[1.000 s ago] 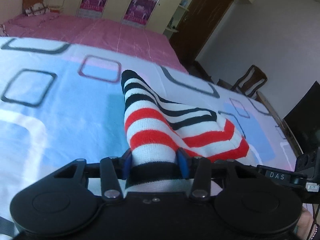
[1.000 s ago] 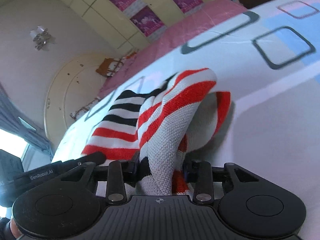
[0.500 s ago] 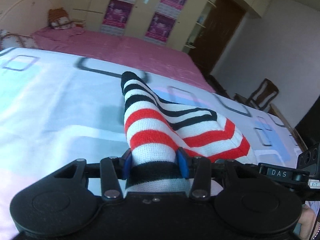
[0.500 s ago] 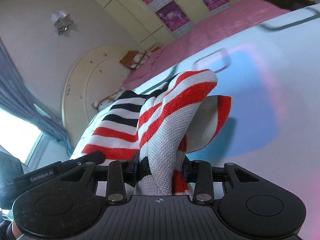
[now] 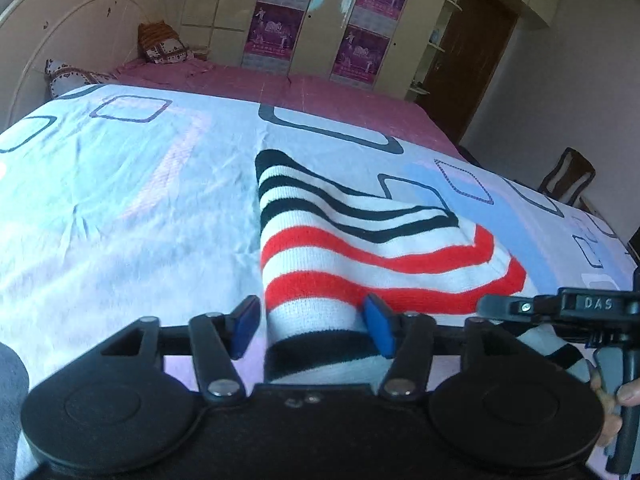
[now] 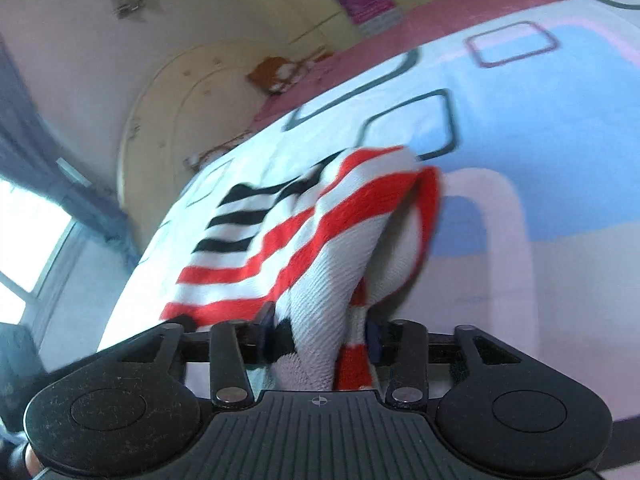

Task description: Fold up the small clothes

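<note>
One striped garment [image 5: 360, 248] lies lengthwise away; left tool [image 5: 312, 328] wide, right tool [image 6: 320, 336] clamps it (bunched).

A home bedroom. A bed [image 5: 120, 184] with a patterned sheet fills the view, its arched headboard [image 5: 60, 40] at ten o'clock; wardrobe doors [image 5: 320, 20] with purple posters stand at twelve o'clock. A wooden chair [image 5: 568, 176] sits at three o'clock.

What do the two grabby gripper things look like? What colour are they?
Both are black plastic, each with two big round discs at the base and thin arms joined by silver bolts. The left gripper has bright blue pads. The right gripper has a ribbed black plate with a little crosshair mark. White letters "DAS" show on its side in the left view.
</note>
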`<act>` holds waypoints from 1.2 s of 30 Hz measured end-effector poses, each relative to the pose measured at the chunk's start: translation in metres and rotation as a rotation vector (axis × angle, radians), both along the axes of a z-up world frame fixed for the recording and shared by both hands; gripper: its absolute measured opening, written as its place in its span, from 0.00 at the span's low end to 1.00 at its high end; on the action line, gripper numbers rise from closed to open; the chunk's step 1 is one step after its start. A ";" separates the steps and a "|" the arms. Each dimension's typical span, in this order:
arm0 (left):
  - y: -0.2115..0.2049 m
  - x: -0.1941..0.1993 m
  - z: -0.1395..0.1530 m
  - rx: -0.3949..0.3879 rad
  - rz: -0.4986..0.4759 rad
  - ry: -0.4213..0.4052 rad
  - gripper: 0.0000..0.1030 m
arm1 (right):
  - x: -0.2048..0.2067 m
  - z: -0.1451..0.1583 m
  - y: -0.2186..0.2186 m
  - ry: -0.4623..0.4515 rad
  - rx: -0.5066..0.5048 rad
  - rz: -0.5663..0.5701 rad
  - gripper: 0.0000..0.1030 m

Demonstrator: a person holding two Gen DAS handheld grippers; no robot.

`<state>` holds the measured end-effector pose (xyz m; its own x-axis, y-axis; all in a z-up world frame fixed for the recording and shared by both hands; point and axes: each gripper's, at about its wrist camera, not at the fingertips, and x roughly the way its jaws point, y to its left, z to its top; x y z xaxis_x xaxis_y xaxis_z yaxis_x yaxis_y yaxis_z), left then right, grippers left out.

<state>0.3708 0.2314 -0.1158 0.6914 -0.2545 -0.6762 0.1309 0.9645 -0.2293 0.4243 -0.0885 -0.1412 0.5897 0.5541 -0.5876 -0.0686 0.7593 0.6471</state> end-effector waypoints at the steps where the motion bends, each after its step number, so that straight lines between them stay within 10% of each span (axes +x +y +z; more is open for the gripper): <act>1: 0.001 -0.001 0.003 0.013 0.000 -0.007 0.61 | 0.001 0.003 -0.003 -0.001 -0.001 -0.008 0.44; 11: -0.010 0.016 0.024 0.059 -0.062 -0.122 0.53 | 0.004 0.055 0.019 -0.189 -0.239 -0.040 0.44; 19: -0.028 0.044 -0.013 0.131 -0.101 -0.066 0.48 | 0.037 0.019 0.058 -0.145 -0.412 0.002 0.27; 36: -0.020 -0.026 0.019 0.143 -0.072 -0.078 0.50 | -0.024 0.054 0.058 -0.250 -0.399 -0.024 0.27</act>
